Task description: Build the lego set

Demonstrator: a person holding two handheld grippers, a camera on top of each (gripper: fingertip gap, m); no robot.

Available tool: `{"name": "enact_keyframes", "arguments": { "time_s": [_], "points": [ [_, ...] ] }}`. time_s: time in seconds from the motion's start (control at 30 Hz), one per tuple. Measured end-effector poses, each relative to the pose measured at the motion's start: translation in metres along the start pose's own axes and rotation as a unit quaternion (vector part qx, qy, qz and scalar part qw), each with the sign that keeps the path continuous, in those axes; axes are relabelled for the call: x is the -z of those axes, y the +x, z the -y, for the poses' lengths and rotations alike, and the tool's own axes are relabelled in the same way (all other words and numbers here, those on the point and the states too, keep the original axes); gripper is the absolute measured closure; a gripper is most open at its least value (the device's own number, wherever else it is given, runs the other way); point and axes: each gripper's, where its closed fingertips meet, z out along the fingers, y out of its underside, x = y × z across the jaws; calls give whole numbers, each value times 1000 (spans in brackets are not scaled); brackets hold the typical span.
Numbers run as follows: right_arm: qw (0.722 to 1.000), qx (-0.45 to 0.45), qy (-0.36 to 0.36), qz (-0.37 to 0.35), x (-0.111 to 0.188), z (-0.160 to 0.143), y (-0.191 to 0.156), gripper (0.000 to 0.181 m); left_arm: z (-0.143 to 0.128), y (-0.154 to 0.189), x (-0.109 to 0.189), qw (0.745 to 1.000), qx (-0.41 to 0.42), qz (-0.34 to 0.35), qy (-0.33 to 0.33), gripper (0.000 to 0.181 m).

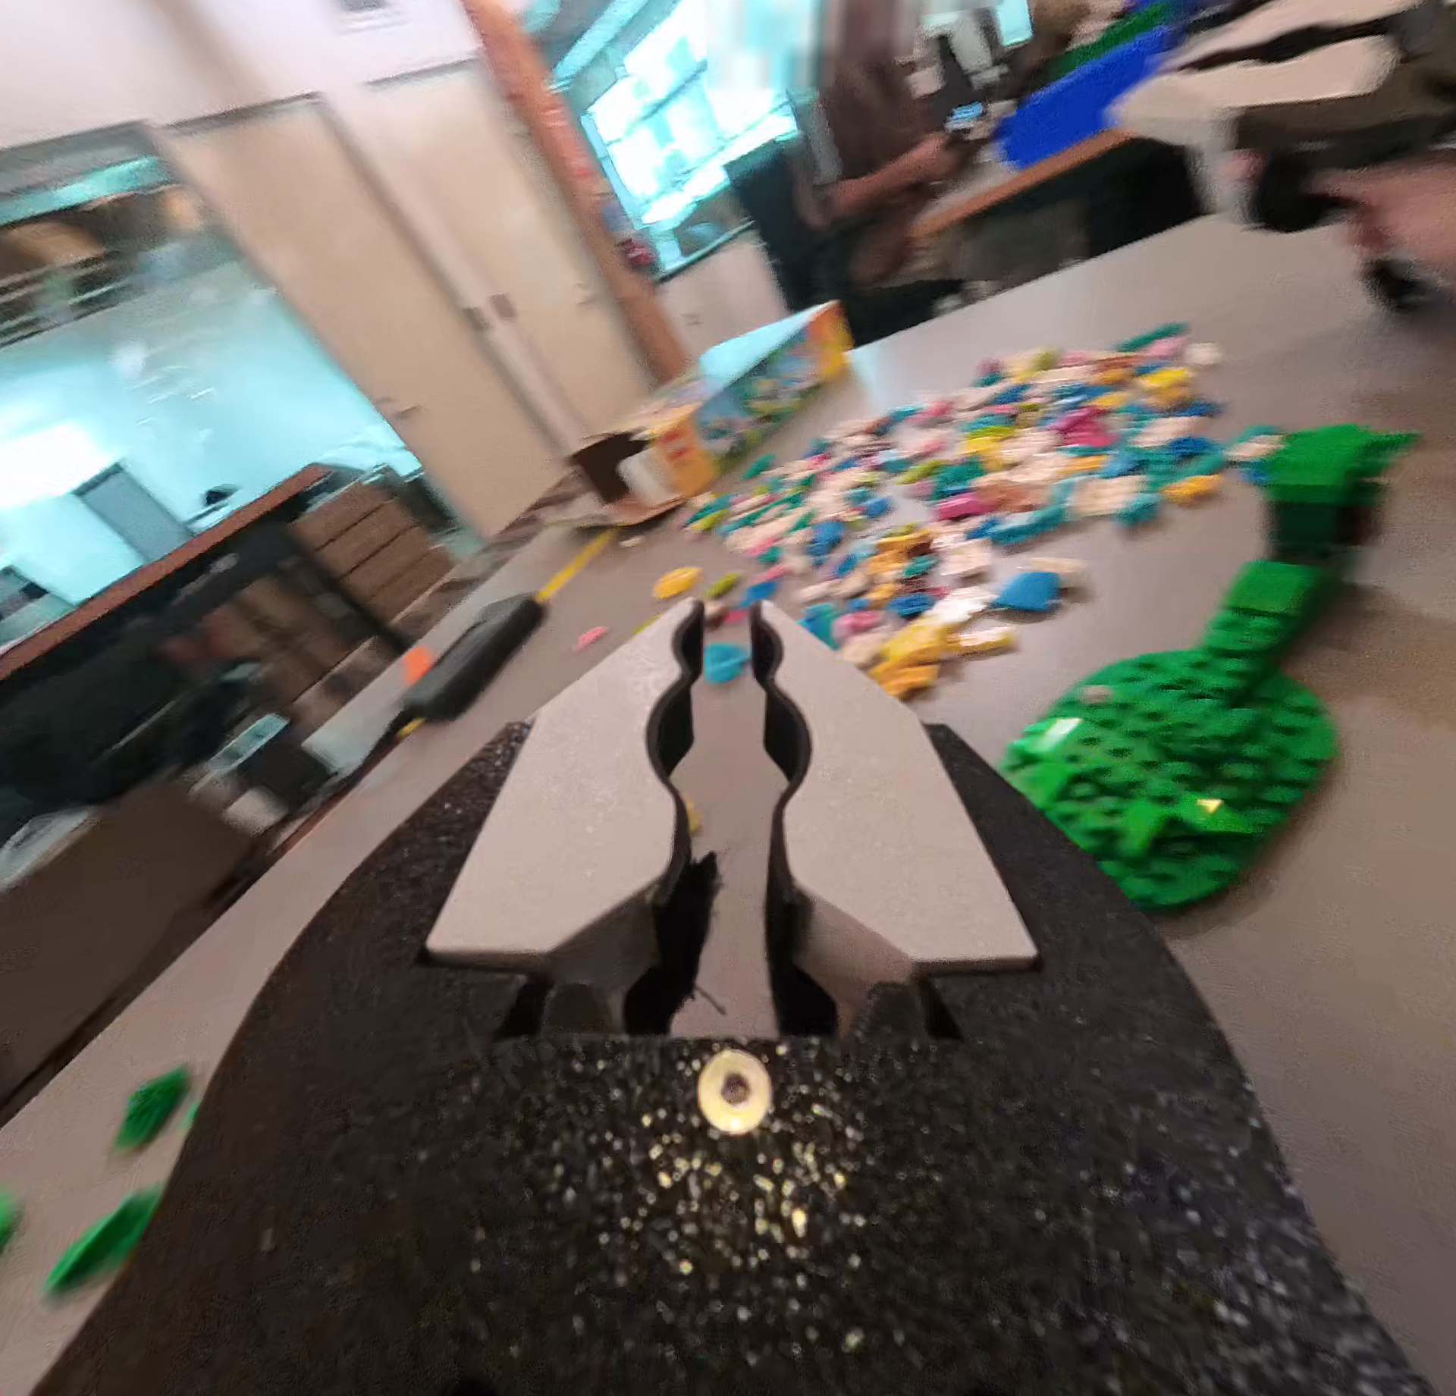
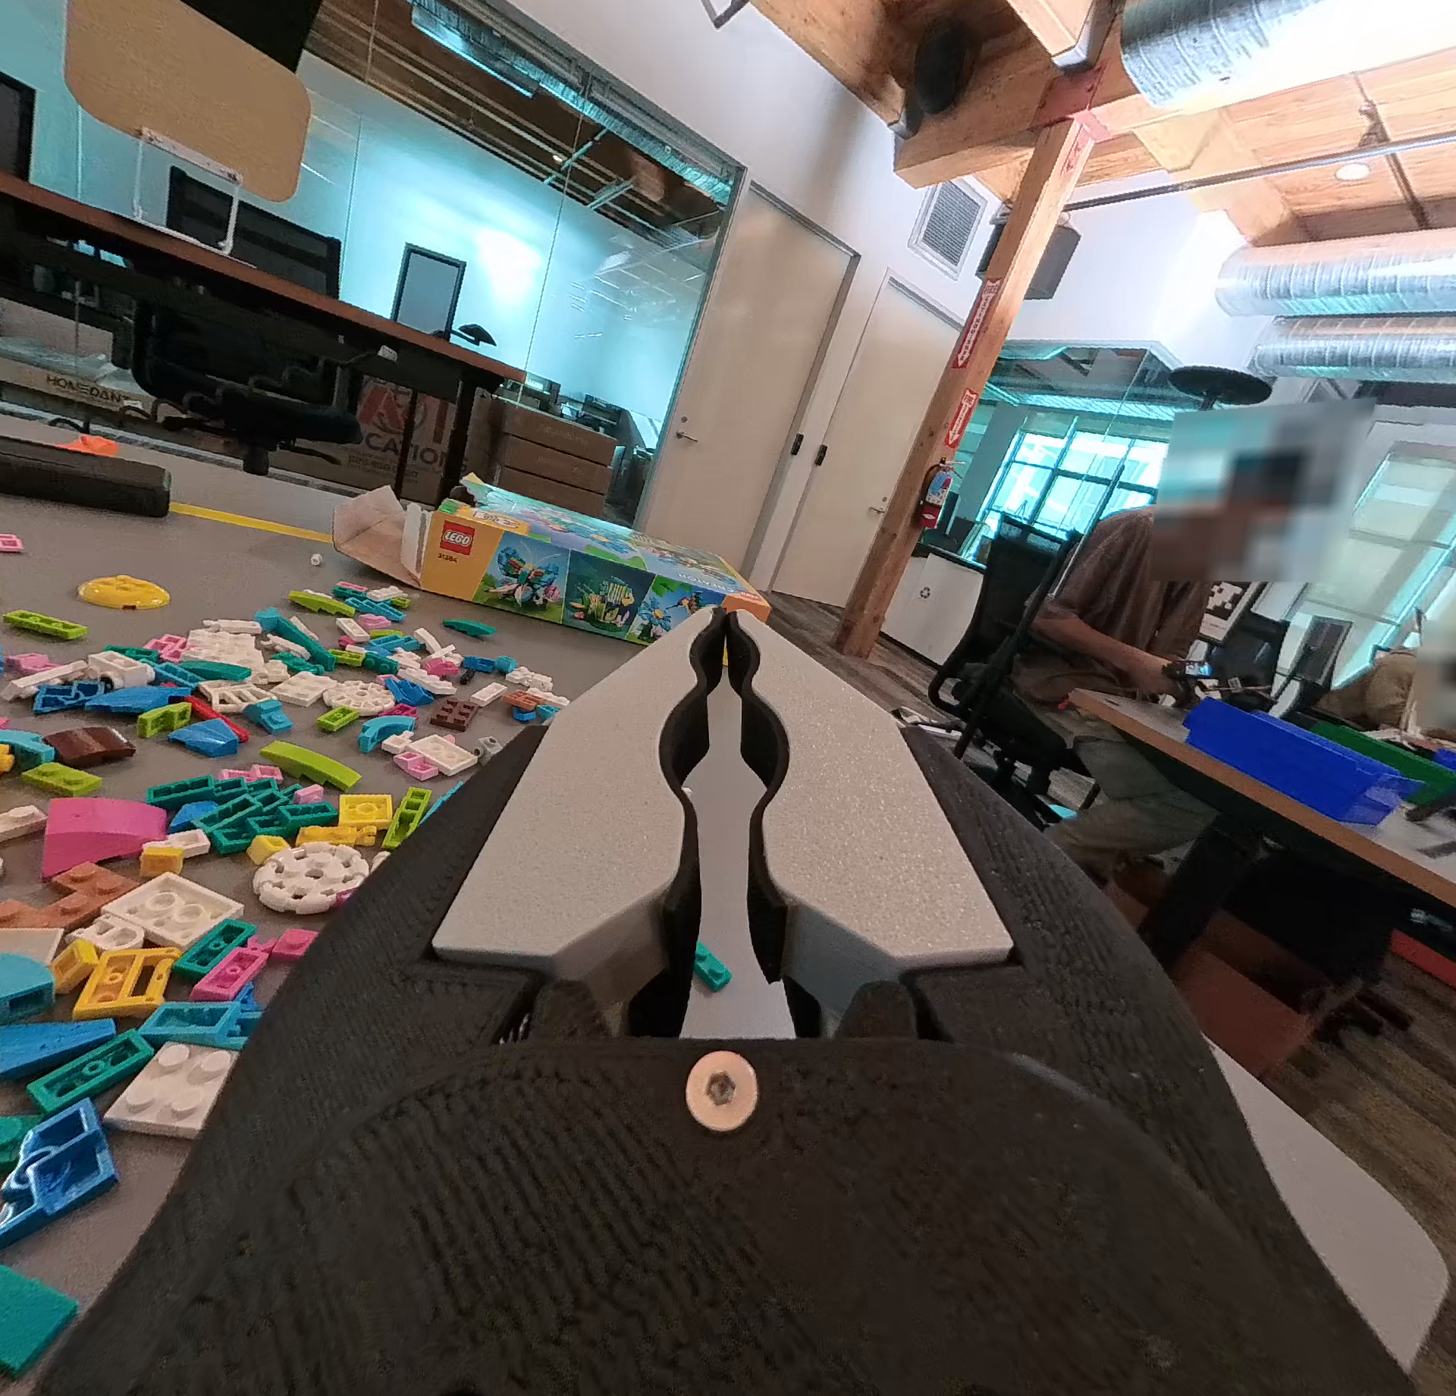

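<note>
The left gripper (image 1: 726,616) is held low over the grey surface (image 1: 1229,988), its fingers (image 1: 599,799) set slightly apart with nothing between them. This view is blurred. A green studded build (image 1: 1182,767) is seen to the right of the fingers: a round plate lying flat, with a narrow stepped arm whose long axis runs away from the camera, up and to the right. Beyond it the loose coloured bricks (image 1: 985,491) are spread, and an opened set box (image 1: 741,413) lies on its side farther back.

The right gripper (image 2: 725,624) is held with its tips touching and nothing gripped. The bricks (image 2: 236,767) are scattered to its left, the box (image 2: 583,574) beyond, its long axis running left to right.
</note>
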Motion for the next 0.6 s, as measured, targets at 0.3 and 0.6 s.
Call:
{"name": "enact_keyframes", "arguments": {
  "time_s": [0.3,0.6],
  "points": [
    [999,-34,13,-1,2,3,5,181,-114,-96,54,935,211,101,-268,117],
    [928,-129,-58,345,-7,64,-159,170,-147,-74,58,909,222,56,-347,146]
  ]
}}
